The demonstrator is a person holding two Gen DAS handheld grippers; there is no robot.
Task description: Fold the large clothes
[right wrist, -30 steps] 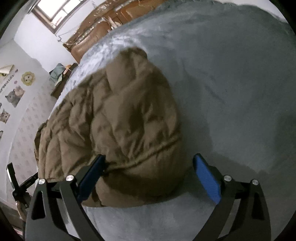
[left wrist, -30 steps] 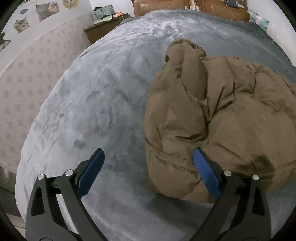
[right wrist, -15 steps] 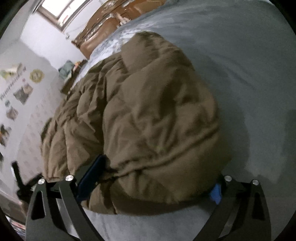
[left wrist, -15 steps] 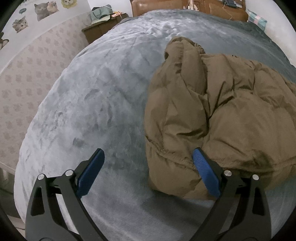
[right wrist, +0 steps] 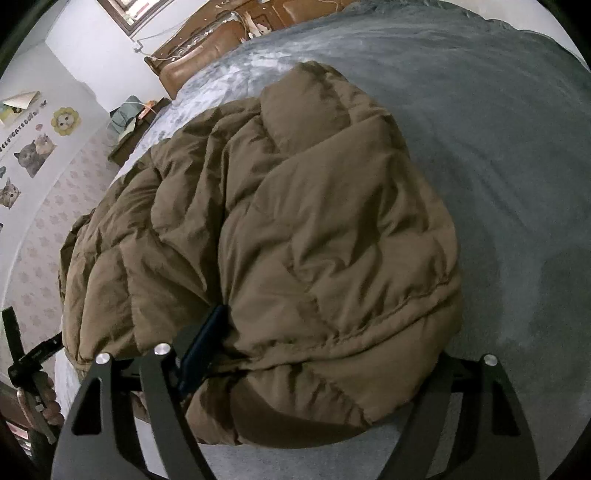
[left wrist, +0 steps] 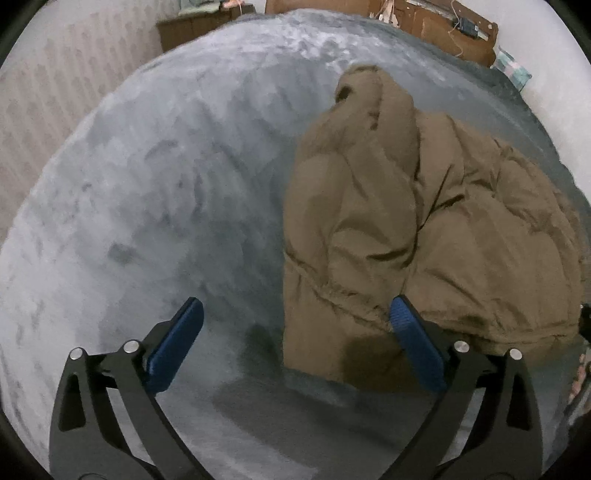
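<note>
Lying bunched between the right tool's spread fingers, the jacket.

I could not see the right gripper's far fingertip, buried under the jacket, whose right side ran off-frame.

A bedroom in a home. A wide bed under a plush grey blanket fills most of both views, with a brown padded headboard against the white wall at the upper left of the right wrist view. Cartoon cat stickers dot the patterned wallpaper at far left, beside a dark wooden nightstand holding clutter.
</note>
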